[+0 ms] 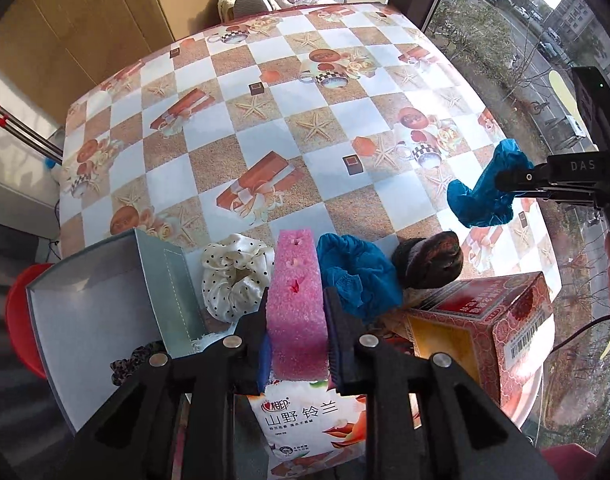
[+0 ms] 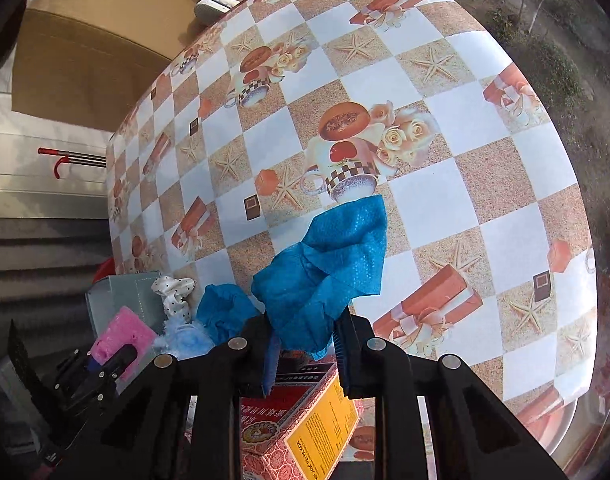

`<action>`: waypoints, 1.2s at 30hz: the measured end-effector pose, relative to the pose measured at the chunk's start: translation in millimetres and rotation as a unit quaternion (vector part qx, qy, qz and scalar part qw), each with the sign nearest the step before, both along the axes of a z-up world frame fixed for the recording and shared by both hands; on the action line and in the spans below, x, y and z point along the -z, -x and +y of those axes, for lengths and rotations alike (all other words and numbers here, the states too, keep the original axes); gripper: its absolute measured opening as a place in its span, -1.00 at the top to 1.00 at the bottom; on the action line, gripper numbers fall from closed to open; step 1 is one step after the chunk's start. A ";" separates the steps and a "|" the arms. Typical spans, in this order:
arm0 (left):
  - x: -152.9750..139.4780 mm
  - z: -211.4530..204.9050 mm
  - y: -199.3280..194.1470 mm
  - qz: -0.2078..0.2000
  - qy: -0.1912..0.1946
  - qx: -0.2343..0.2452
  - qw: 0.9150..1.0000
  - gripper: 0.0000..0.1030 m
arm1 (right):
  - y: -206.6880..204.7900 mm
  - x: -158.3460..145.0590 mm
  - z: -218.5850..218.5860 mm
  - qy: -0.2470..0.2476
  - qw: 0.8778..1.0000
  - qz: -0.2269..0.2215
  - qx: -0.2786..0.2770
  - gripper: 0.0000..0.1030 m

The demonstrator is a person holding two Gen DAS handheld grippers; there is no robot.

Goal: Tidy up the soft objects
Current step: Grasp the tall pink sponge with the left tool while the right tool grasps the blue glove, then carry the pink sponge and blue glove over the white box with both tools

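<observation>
My left gripper [image 1: 297, 320] is shut on a pink sponge [image 1: 297, 292] and holds it above a tissue pack [image 1: 305, 424]. My right gripper [image 2: 305, 340] is shut on a blue shoe cover [image 2: 329, 264], lifted above the table; the cover also shows in the left wrist view [image 1: 485, 196]. A second blue shoe cover [image 1: 357, 272] lies on the table beside a white polka-dot scrunchie [image 1: 233, 276] and a dark knitted item [image 1: 429, 260]. The pink sponge also shows in the right wrist view [image 2: 123, 338].
An open grey box [image 1: 105, 312] stands at the left with a dark scrunchie [image 1: 133, 360] by it. A red printed carton [image 1: 493, 320] lies at the right. The checkered tablecloth [image 1: 265, 120] covers the table. A window is on the right.
</observation>
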State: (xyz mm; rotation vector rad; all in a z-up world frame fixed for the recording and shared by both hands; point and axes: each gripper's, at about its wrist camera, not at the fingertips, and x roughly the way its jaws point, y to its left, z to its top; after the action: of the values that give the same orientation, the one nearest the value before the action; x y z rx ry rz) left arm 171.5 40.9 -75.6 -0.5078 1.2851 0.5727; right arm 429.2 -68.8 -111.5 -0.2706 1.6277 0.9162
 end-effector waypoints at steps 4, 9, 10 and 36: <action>-12.3 -11.4 4.6 -0.011 -0.011 0.010 1.000 0.52 | 6.6 -21.6 -15.6 -0.017 0.999 -0.016 0.023 0.52; -23.7 -26.1 17.5 -0.023 -0.023 0.014 0.999 0.52 | 33.2 -55.2 -22.8 -0.043 0.998 -0.036 0.016 0.52; -25.8 -28.2 20.7 -0.025 -0.026 0.014 0.999 0.52 | 39.2 -62.3 -24.5 -0.050 0.998 -0.040 0.013 0.52; -46.3 -26.6 202.1 -0.025 -0.075 -0.158 0.984 0.52 | 294.0 -116.0 57.3 -0.119 0.966 -0.047 -0.223 0.52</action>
State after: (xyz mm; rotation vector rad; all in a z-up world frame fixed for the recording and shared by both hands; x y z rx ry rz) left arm -30.6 14.3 -29.3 -0.6005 1.1107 0.9097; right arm 135.3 -11.5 4.4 -0.5186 1.3737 1.4061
